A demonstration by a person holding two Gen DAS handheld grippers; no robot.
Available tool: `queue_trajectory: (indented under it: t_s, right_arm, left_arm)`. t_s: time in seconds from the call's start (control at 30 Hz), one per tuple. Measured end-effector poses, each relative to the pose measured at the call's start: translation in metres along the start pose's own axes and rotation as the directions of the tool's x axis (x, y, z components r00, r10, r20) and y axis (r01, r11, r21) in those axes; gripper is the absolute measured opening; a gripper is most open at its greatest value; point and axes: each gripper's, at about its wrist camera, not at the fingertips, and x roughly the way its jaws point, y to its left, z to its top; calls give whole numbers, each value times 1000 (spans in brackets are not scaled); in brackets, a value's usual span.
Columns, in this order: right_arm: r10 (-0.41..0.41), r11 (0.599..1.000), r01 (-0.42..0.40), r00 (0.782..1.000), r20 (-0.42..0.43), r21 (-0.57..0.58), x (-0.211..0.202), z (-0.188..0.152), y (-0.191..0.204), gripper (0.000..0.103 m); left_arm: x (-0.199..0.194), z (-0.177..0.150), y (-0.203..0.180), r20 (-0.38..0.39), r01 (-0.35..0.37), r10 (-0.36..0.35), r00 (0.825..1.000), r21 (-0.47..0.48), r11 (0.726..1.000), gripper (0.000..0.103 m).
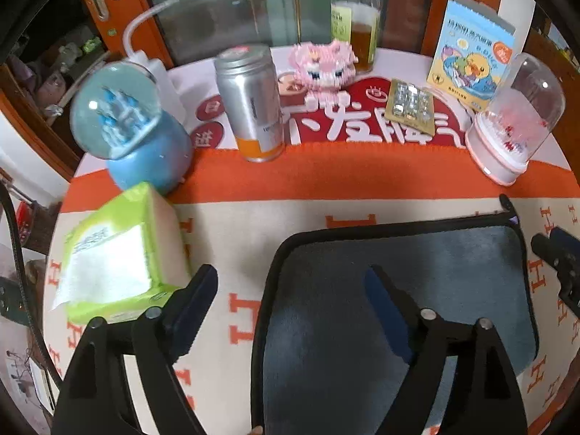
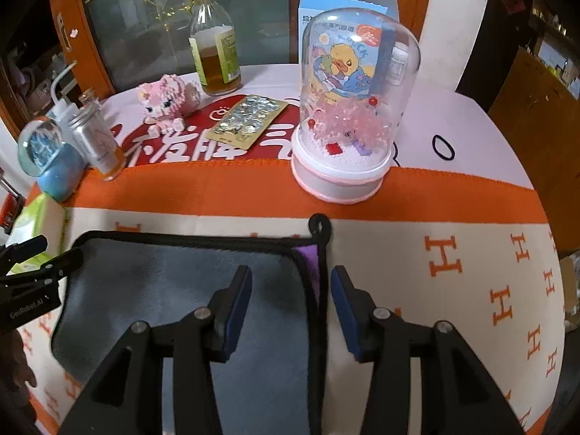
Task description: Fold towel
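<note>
A grey-blue towel (image 1: 453,264) with black trim lies flat on the cream and orange cloth; it also shows in the right wrist view (image 2: 152,282), with a purple tag and a black loop (image 2: 319,224) at its far right corner. My left gripper (image 1: 290,286) is open, straddling the towel's left edge. My right gripper (image 2: 290,286) is open, straddling the towel's right edge; it also shows at the right of the left wrist view (image 1: 558,253).
A green tissue pack (image 1: 116,253) sits left of the towel. Behind stand a blue snow globe (image 1: 134,134), a silver can (image 1: 253,105), a pink block cat (image 1: 322,65), a bottle (image 2: 214,50), a blister pack (image 2: 246,117) and a clear dome (image 2: 348,123).
</note>
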Motion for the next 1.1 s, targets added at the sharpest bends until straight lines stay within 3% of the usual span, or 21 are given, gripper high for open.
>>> queue_trajectory:
  t_s: [0.2, 0.43, 0.87, 1.0, 1.1]
  right_arm:
    - [19, 1000, -19, 1000, 14, -17, -27, -12, 9, 46]
    - [70, 997, -70, 997, 25, 23, -66, -31, 9, 46]
    - [73, 997, -76, 993, 89, 32, -145, -73, 3, 46]
    - [75, 997, -77, 993, 88, 24, -165, -87, 4, 56]
    - [75, 997, -78, 992, 105, 27, -180, -98, 3, 58]
  left_arm:
    - [-37, -8, -3, 34, 43, -42, 999, -7, 999, 84]
    - [-86, -25, -5, 81, 85, -84, 993, -9, 996, 101]
    - [-172, -78, -6, 137, 100, -94, 986, -39, 994, 102]
    - [-197, -99, -10, 154, 72, -67, 986, -30, 997, 102]
    - [-214, -114, -13, 167, 69, -63, 984, -32, 997, 102]
